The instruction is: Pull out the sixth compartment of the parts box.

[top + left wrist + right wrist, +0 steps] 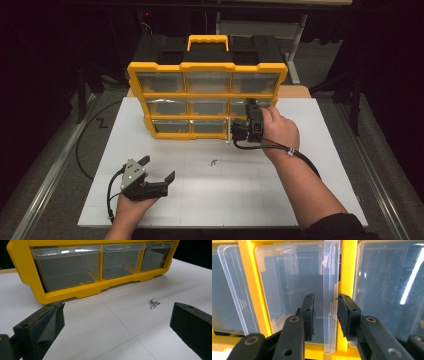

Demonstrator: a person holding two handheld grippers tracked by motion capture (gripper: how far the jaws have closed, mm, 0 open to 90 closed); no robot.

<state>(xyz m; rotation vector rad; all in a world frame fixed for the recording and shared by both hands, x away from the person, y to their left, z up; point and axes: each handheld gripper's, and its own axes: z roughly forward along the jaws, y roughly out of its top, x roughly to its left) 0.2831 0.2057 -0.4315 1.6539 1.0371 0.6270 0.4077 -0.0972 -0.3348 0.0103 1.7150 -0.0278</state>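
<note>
The clear drawer (294, 290) sits in the yellow organizer (207, 67) that stands upright at the far side of the white surface (300, 200). In the high view it is at the right end of the cabinet, at the middle and bottom rows. The right claw (325, 313) has its jaws on either side of the drawer's protruding handle lip (330, 297) — narrowed, though whether the pads press it I cannot tell. The left claw (159, 169) hovers near the front edge, jaws spread wide and empty. A few small screws (154, 303) lie loose on the surface between the claws.
</note>
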